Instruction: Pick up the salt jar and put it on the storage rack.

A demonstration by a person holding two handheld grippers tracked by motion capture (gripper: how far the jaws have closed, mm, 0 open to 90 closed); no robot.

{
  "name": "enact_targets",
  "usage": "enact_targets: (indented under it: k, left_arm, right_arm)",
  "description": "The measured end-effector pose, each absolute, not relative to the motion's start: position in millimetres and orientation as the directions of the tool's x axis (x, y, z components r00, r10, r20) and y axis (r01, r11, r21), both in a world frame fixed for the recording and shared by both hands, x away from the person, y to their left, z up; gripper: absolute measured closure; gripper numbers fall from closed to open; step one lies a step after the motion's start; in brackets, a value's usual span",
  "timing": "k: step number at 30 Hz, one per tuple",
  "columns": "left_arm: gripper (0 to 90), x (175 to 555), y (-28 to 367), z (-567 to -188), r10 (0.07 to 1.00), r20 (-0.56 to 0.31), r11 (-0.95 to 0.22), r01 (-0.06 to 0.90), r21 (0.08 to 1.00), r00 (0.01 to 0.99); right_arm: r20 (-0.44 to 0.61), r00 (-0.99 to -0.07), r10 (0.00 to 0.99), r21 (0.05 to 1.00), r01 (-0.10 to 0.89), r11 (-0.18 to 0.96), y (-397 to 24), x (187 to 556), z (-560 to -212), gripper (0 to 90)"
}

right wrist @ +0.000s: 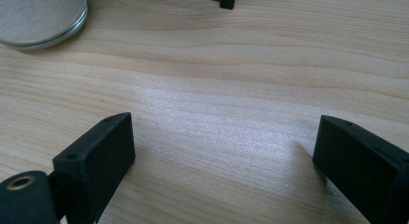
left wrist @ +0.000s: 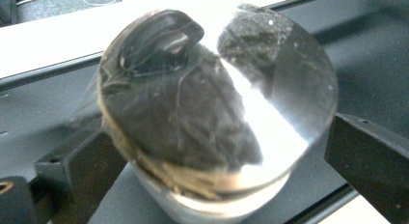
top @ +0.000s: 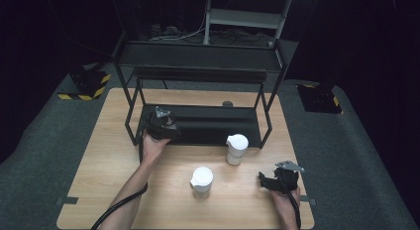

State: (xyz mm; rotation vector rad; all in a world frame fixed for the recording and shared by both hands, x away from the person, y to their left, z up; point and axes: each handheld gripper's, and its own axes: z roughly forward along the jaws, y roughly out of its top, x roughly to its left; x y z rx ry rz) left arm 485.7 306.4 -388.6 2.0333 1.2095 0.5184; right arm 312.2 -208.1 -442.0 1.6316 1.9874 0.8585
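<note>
Jar (left wrist: 217, 132) between left gripper (left wrist: 217, 156) jaws (unclamped)

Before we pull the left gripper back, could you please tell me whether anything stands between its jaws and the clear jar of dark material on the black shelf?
Nothing visible does. In the left gripper view, the clear jar of dark material sits directly between the left gripper's two black jaws, on the black metal rack's lower shelf; the jaws appear just clear of its sides.

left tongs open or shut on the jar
Open. In the left gripper view the left tongs stand apart from the clear jar of dark stuff, which sits between them on the black shelf.
</note>
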Motion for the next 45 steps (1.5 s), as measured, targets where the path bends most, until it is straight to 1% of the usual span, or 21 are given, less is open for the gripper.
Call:
enact_targets:
  k: [8, 19, 25, 33, 37, 45]
  left_arm:
    - [0.4, 479, 311, -386, 0.871, -0.005, -0.329, 0.591, 0.736, 0.490]
    - [0.4, 463, 321, -380, 0.861, -0.002, -0.330, 0.563, 0.758, 0.508]
    - [0.4, 456, 324, -376, 0.850, 0.023, -0.359, 0.548, 0.755, 0.526]
    - [0.4, 446, 329, -373, 0.843, 0.022, -0.363, 0.538, 0.760, 0.538]
    - [0.5, 440, 328, -371, 0.845, 0.046, -0.379, 0.536, 0.754, 0.533]
    - [0.6, 431, 335, -367, 0.843, 0.038, -0.379, 0.540, 0.751, 0.537]
  right_arm:
    - [0.058, -0.217, 0.974, 0.694, 0.710, 0.117, -208, 312, -442, 7.4]
    - [0.059, -0.217, 0.974, 0.694, 0.710, 0.116, -208, 312, -442, 7.4]
    - [0.059, -0.217, 0.974, 0.694, 0.710, 0.116, -208, 312, -442, 7.4]
    - [0.058, -0.218, 0.974, 0.694, 0.710, 0.118, -209, 312, -442, 7.4]
    - [0.058, -0.218, 0.974, 0.694, 0.710, 0.118, -209, 312, -442, 7.4]
    - [0.058, -0.218, 0.974, 0.694, 0.710, 0.117, -209, 312, -442, 7.3]
